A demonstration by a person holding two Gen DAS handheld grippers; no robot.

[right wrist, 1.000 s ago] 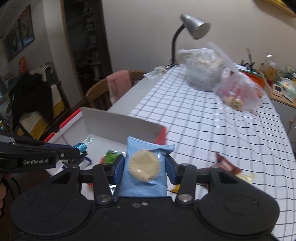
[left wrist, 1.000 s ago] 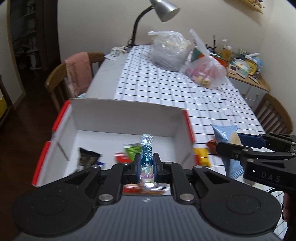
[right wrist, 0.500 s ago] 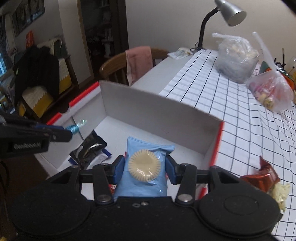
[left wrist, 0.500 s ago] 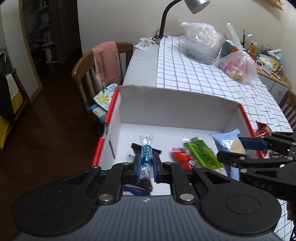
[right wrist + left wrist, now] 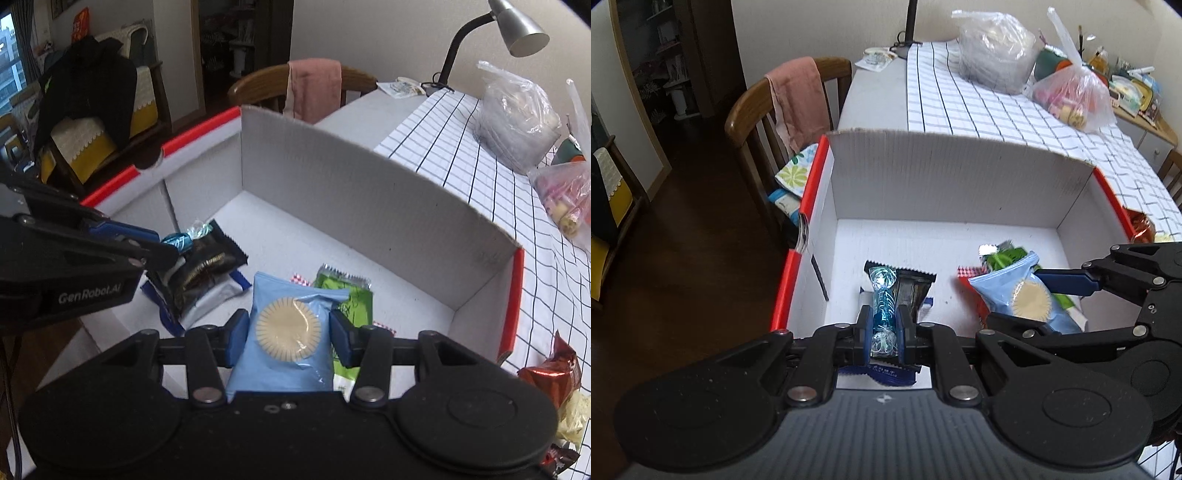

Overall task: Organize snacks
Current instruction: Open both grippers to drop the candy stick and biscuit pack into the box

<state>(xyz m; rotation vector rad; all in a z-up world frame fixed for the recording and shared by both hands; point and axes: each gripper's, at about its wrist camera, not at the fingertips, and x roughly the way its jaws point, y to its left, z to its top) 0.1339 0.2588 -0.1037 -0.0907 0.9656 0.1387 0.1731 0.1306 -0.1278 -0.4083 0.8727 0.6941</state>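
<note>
A white cardboard box with red edges stands at the table's near end; it also shows in the right wrist view. My left gripper is shut on a blue twist-wrapped candy, held over the box's left part above a black snack packet. My right gripper is shut on a light blue cookie packet, held over the box's right part above a green packet. Each gripper shows in the other's view, the left in the right wrist view and the right in the left wrist view.
A checked tablecloth covers the table beyond the box, with two plastic bags and a desk lamp. Loose snacks lie right of the box. A wooden chair with a pink cloth stands left.
Both grippers have moved forward and down into the box with their snacks still held. The box fills more of both views.
</note>
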